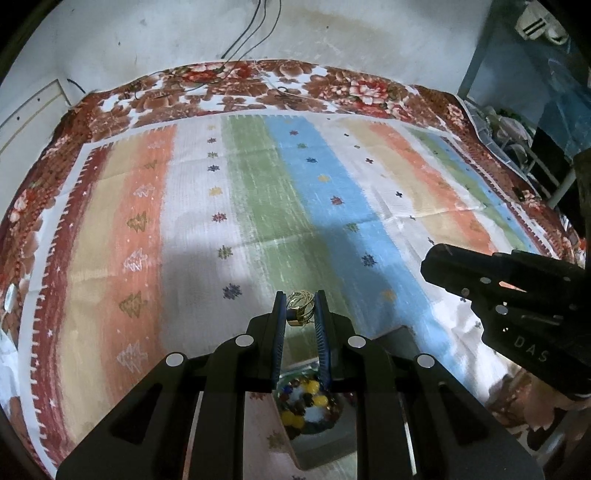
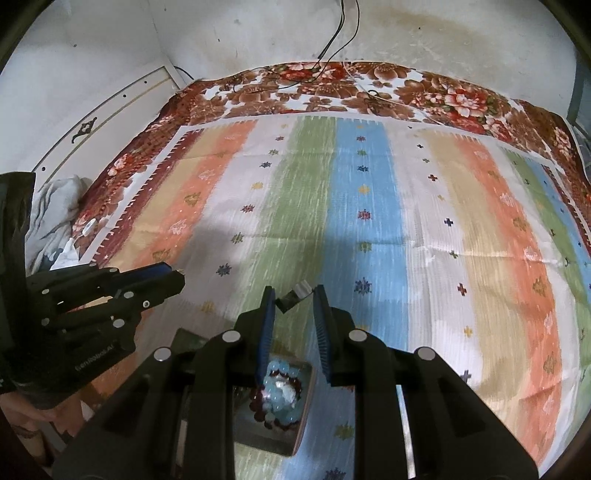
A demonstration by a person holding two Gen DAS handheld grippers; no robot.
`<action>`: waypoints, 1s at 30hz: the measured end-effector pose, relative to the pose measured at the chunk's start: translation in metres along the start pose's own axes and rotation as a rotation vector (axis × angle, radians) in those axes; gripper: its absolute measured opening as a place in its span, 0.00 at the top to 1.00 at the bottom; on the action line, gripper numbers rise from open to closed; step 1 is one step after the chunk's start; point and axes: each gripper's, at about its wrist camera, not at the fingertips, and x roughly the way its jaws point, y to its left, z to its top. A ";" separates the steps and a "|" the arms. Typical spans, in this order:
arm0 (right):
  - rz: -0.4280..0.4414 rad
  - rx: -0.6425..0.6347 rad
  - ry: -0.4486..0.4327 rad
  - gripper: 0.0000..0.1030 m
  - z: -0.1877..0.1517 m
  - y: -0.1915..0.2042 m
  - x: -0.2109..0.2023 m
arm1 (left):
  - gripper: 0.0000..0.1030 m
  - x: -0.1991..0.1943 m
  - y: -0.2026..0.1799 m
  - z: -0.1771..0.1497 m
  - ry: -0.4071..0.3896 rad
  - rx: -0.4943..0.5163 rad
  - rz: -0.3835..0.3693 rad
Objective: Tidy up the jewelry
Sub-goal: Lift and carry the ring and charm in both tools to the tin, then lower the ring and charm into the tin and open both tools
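Note:
My left gripper point(image 1: 300, 308) is shut on a gold ring point(image 1: 301, 306) with a leaf-like top and holds it above the striped cloth. Below it sits a small box point(image 1: 317, 439) with a multicoloured bead bracelet point(image 1: 308, 404) inside. My right gripper point(image 2: 294, 299) is shut on a small dark and silver jewelry piece point(image 2: 293, 295) pinched at its fingertips. Under it a box point(image 2: 284, 435) holds a pale blue and dark red bead bracelet point(image 2: 277, 395). The right gripper also shows at the right of the left wrist view point(image 1: 428, 264), and the left gripper at the left of the right wrist view point(image 2: 179, 280).
A striped multicoloured cloth point(image 1: 258, 206) covers a bed with a floral blanket point(image 1: 332, 88) under it. A white wall with hanging cables point(image 1: 251, 33) stands behind. Crumpled grey clothes point(image 2: 51, 218) lie at the bed's left edge. Shelving point(image 1: 517, 140) stands at the right.

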 end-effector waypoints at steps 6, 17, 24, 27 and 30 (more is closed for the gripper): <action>0.017 -0.003 0.002 0.78 -0.015 0.004 -0.010 | 0.85 -0.010 -0.008 -0.016 -0.002 0.007 -0.015; 0.051 -0.008 0.021 0.78 -0.046 0.016 -0.021 | 0.85 -0.026 -0.020 -0.044 -0.003 0.014 -0.044; 0.054 -0.012 0.031 0.78 -0.053 0.018 -0.022 | 0.85 -0.029 -0.020 -0.054 0.002 0.014 -0.046; 0.056 -0.011 0.030 0.78 -0.053 0.018 -0.022 | 0.85 -0.029 -0.020 -0.055 0.000 0.010 -0.047; 0.056 -0.013 0.035 0.78 -0.054 0.019 -0.020 | 0.85 -0.029 -0.020 -0.055 0.004 0.014 -0.046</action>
